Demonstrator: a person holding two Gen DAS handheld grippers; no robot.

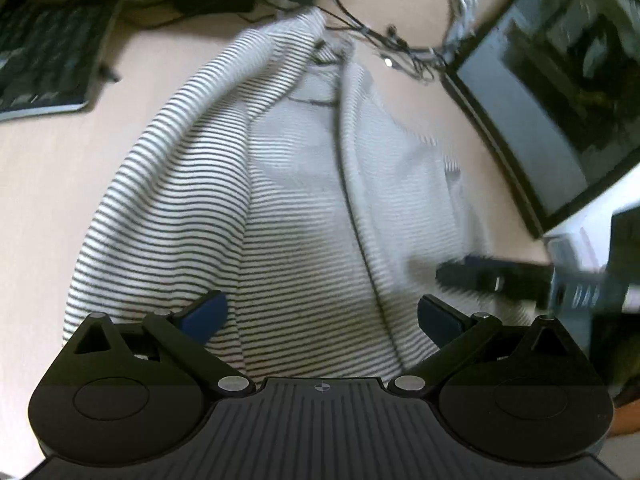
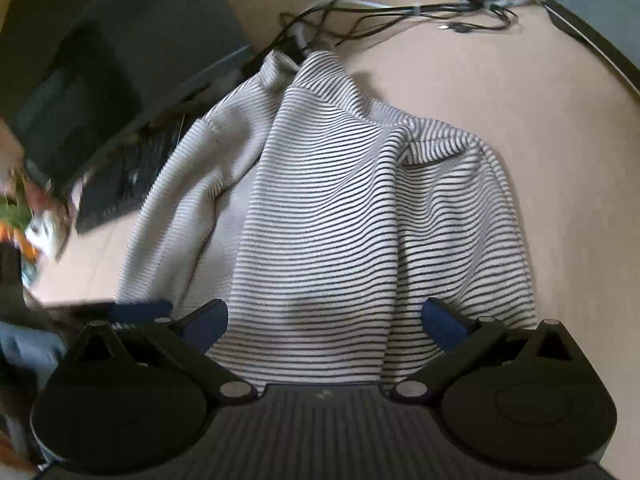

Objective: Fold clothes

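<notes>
Both grippers, left (image 1: 322, 316) and right (image 2: 325, 318), are hovering with fingers spread wide, gripping nothing, over the rumpled striped shirt (image 2: 352, 208) lying on the bench (image 2: 520, 100). We are judging that pinching matching hem corners would keep the fold even.

one striped shirt (image 1: 288, 216), two tools, perhaps two screens (image 1: 560, 112)

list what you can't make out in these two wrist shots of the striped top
- Striped top: its near hem is hidden behind the left gripper in the left wrist view, and behind the right gripper in the right wrist view.
- Keyboard: keys blurred, cut off by the left edge, left wrist view.
- Monitor: screen content blurred.
- Cables: too thin to trace their ends.
</notes>
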